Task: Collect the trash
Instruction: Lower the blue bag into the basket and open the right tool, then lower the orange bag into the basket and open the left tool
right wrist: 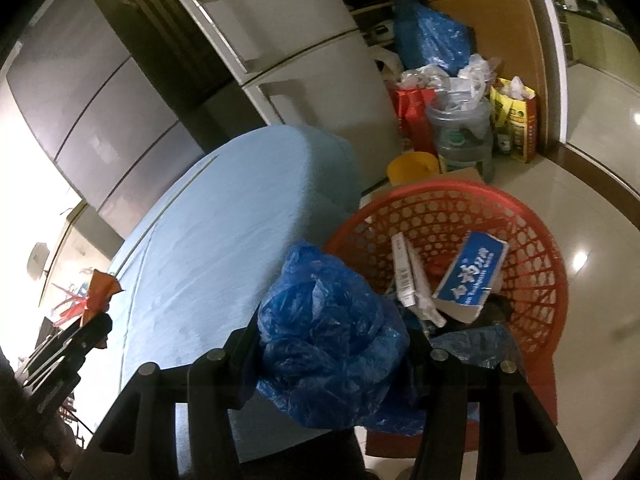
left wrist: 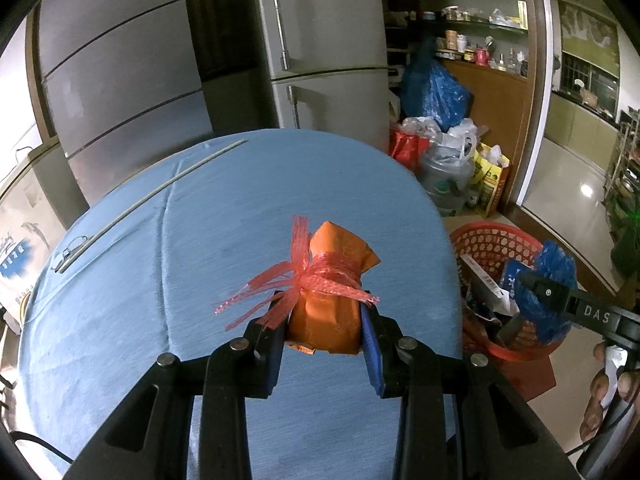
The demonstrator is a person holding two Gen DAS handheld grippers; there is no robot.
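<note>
A: What does each gripper carry?

B: The left gripper [left wrist: 326, 330] is clamped on an orange packet [left wrist: 332, 300] tied with red mesh netting [left wrist: 320, 276]; the packet's long axis runs away from the gripper, roughly along the fingers, and it is held above the blue-covered desk [left wrist: 180, 240]. The right gripper [right wrist: 336, 356] is closed on a crumpled blue plastic bag [right wrist: 332, 332] (its pads are hidden by the bag's folds).

A: Where does the destination lie?

B: The red plastic basket [right wrist: 532, 272] stands on the floor beyond the desk's edge. From the right gripper it lies just ahead and to the right, with the bag already overlapping its near rim. From the left gripper it lies well off to the right, past the desk edge and the other gripper.

A: Which hand is nearer, then?

B: The right, plainly. By judgement, the bag goes in first, and the packet must travel sideways across the desk edge afterwards.

A: Is the basket empty?

B: No; a blue-and-white carton [right wrist: 470, 276] and a white box [right wrist: 406, 272] already lie inside.
</note>
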